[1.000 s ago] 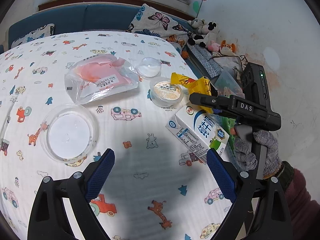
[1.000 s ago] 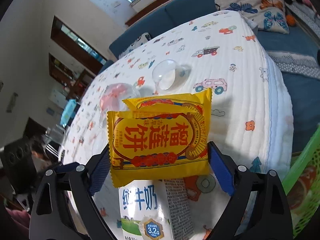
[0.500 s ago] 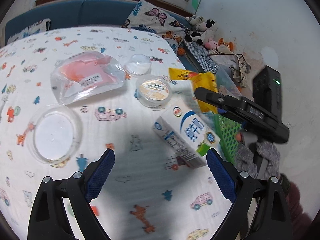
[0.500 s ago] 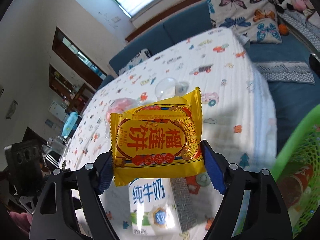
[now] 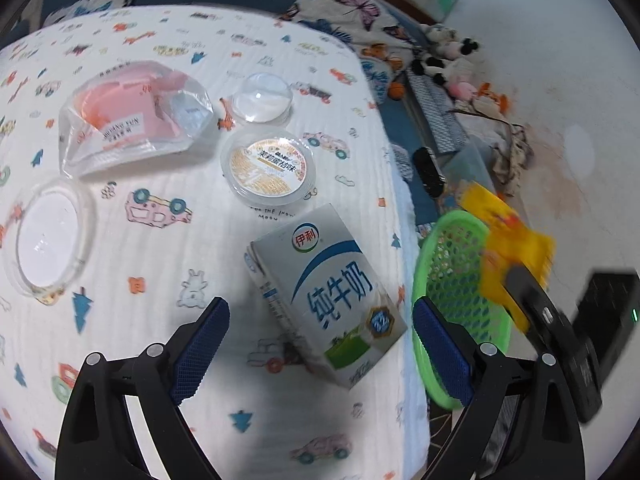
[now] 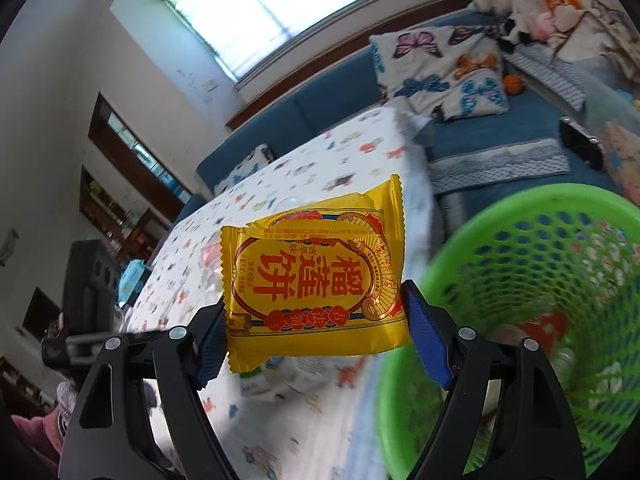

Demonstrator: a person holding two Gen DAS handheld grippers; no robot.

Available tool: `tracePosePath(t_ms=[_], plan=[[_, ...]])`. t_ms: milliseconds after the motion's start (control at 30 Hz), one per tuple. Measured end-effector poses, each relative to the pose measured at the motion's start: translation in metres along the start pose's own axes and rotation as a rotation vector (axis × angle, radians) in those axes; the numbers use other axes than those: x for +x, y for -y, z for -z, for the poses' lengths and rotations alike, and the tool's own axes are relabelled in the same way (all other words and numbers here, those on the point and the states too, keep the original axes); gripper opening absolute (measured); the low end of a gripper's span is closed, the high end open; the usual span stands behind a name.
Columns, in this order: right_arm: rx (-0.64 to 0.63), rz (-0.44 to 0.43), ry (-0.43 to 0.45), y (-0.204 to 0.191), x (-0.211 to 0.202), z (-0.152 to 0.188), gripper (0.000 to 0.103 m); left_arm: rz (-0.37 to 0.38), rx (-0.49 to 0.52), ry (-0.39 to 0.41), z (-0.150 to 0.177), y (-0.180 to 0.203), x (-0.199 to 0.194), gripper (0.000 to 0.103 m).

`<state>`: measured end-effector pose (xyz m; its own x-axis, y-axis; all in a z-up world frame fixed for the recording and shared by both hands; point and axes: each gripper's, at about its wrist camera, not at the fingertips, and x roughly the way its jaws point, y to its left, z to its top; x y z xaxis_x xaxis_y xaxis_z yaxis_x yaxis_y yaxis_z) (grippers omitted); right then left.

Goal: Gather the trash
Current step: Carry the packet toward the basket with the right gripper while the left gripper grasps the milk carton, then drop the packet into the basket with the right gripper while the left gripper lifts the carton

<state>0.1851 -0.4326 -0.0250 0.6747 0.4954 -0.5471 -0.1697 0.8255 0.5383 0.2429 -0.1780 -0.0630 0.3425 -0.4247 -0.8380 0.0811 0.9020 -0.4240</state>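
My right gripper [image 6: 316,340] is shut on a yellow snack packet [image 6: 316,284] and holds it in the air beside the green mesh basket [image 6: 532,248], off the table's right edge. In the left wrist view the packet [image 5: 508,232] shows blurred above the basket [image 5: 452,280]. My left gripper [image 5: 320,344] is open, low over the table, with a white and blue milk carton [image 5: 324,292] lying between its fingers. A sealed round cup [image 5: 268,166], a clear bag with pink contents [image 5: 132,120], a clear lid [image 5: 262,98] and a clear round dish [image 5: 44,236] lie beyond.
The table [image 5: 160,360] has a white cloth printed with cartoon cars. A blue sofa [image 6: 500,148] with butterfly pillows and soft toys stands past its far edge. The basket holds some trash [image 6: 544,328]. A black box [image 5: 604,316] is at the right.
My right gripper has carried the yellow packet rightward, off the table to beside the green basket. My left gripper has moved forward and right, bringing the milk carton between its fingers.
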Motion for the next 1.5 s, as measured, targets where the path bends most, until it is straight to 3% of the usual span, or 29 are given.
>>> tracePosePath(t_ms=[233,533,700,1133,1500], plan=[[0.012,0.053,0.029,0.016,-0.032,0.015,0.078,-0.091,-0.097,-0.016,-0.007,0.005,0.022,0.09],[0.03,0.095,0.029,0.025,-0.044,0.033,0.078,-0.192,-0.15,-0.053,-0.008,0.011,0.047,0.09],[0.024,0.127,0.025,0.026,-0.047,0.039,0.078,-0.205,-0.141,-0.044,-0.004,0.011,0.051,0.086],[-0.017,0.225,0.027,0.025,-0.061,0.055,0.078,-0.091,0.031,-0.068,0.007,0.015,0.032,0.068],[-0.036,0.357,0.039,0.034,-0.074,0.06,0.079,0.022,0.183,-0.061,0.021,0.03,0.0,0.067]])
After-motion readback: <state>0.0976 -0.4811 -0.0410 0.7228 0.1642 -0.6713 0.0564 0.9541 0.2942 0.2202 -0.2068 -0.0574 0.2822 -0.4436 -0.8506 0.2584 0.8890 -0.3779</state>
